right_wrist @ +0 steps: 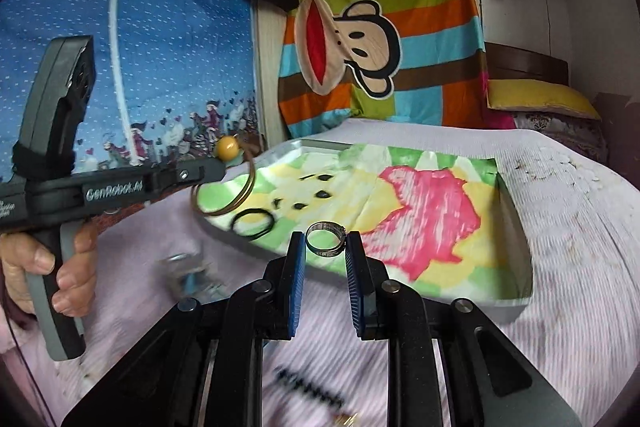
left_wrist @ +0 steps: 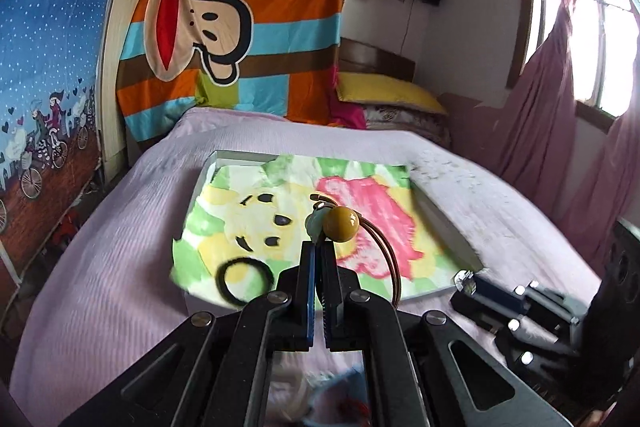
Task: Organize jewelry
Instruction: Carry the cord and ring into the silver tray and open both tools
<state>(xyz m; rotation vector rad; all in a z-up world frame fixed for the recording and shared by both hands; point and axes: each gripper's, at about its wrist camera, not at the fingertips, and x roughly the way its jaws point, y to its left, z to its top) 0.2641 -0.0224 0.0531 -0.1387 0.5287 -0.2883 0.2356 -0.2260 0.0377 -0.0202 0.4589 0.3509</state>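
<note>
My left gripper is shut on a brown cord bracelet with a mustard bead, held above a white tray lined with a cartoon cloth. The cord loop hangs to the right of the fingers. A black band lies in the tray's near left corner. In the right wrist view my right gripper is shut on a silver ring just over the tray's near edge. The left gripper shows at the left with the bead and its loop over the black band.
The tray sits on a pink bedspread. Blurred small items and a dark beaded strand lie on the bed in front of the tray. A hand holds the left gripper's handle. A yellow pillow is at the bed's far end.
</note>
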